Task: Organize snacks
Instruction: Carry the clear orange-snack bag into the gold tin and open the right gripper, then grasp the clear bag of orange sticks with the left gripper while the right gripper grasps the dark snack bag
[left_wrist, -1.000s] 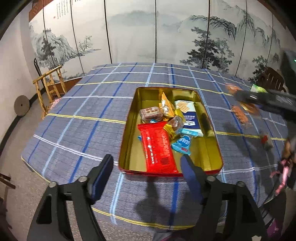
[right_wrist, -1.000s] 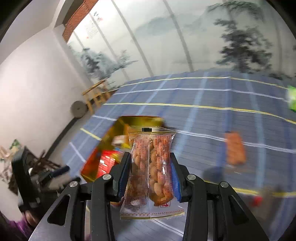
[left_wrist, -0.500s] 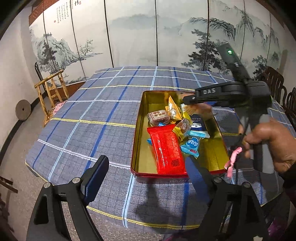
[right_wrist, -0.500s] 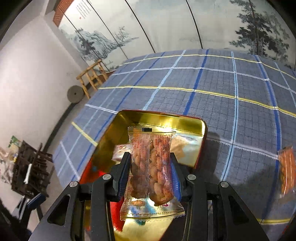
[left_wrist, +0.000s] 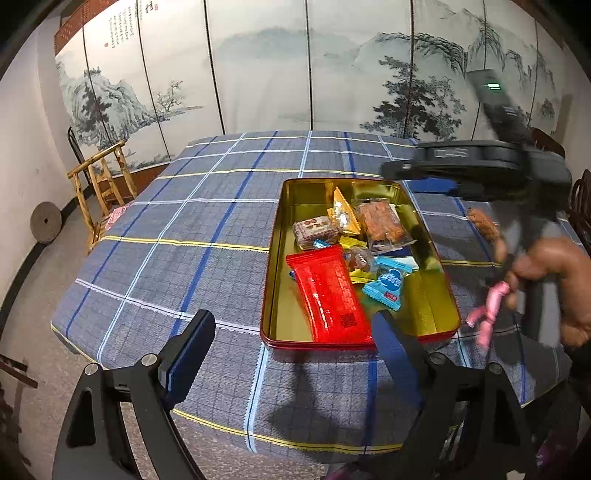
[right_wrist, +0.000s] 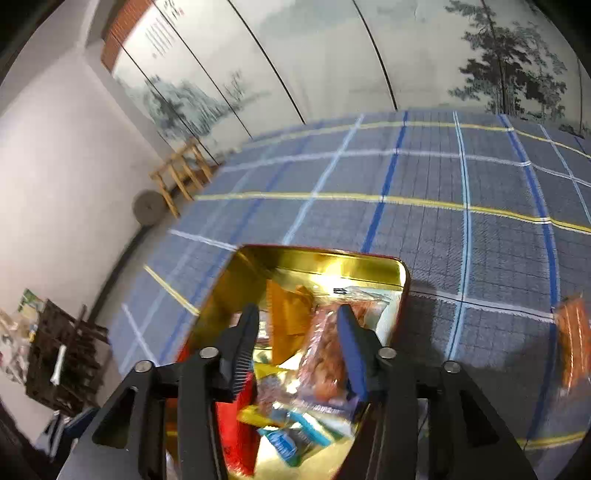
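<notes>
While open over the gold tin (right_wrist: 325, 260), right claw (right_wrist: 297, 334) spread with nothing clamped; clear peanut packet (left_wrist: 380, 223) lying inside the tin's far end, atop other snacks. Left claw (left_wrist: 291, 354) likewise spread, empty, hovering at the bench's (left_wrist: 177, 258) near edge. To finish the step well: lift straight up, clear of the upright orange wrapper (right_wrist: 286, 321) between the fingers, avoiding snagging it. Red packet (left_wrist: 328, 291) and blue packet (left_wrist: 386, 286) filling the middle; one orange packet (right_wrist: 572, 339) waiting on the cloth, right of the tin.
</notes>
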